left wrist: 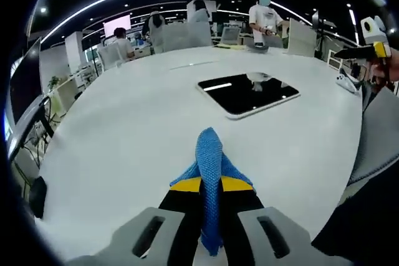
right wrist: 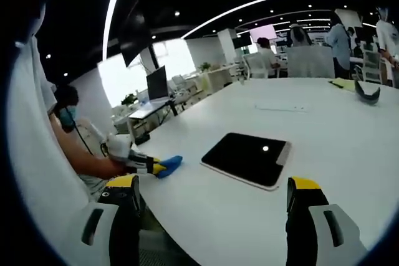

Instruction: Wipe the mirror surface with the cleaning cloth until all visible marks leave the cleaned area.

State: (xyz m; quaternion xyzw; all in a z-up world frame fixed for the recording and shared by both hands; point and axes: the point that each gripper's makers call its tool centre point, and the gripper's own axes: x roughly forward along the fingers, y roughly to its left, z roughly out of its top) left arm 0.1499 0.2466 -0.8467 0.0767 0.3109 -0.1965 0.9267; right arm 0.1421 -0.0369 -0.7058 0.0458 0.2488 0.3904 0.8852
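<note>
Closed jaws on my left gripper (left wrist: pixel 211 186) pinch a blue cloth (left wrist: pixel 210 163), which sticks up between the yellow-tipped fingers above the white table (left wrist: pixel 124 135). Ahead of it I see the mirror (left wrist: pixel 248 93) lying flat on the table, dark, well apart from the cloth. My right gripper (right wrist: pixel 213 194) stands wide open, gripping nothing, with the mirror (right wrist: pixel 247 157) just beyond its tips. From that side I also see the left gripper (right wrist: pixel 146 166) with the cloth (right wrist: pixel 169 165) at the table's edge.
</note>
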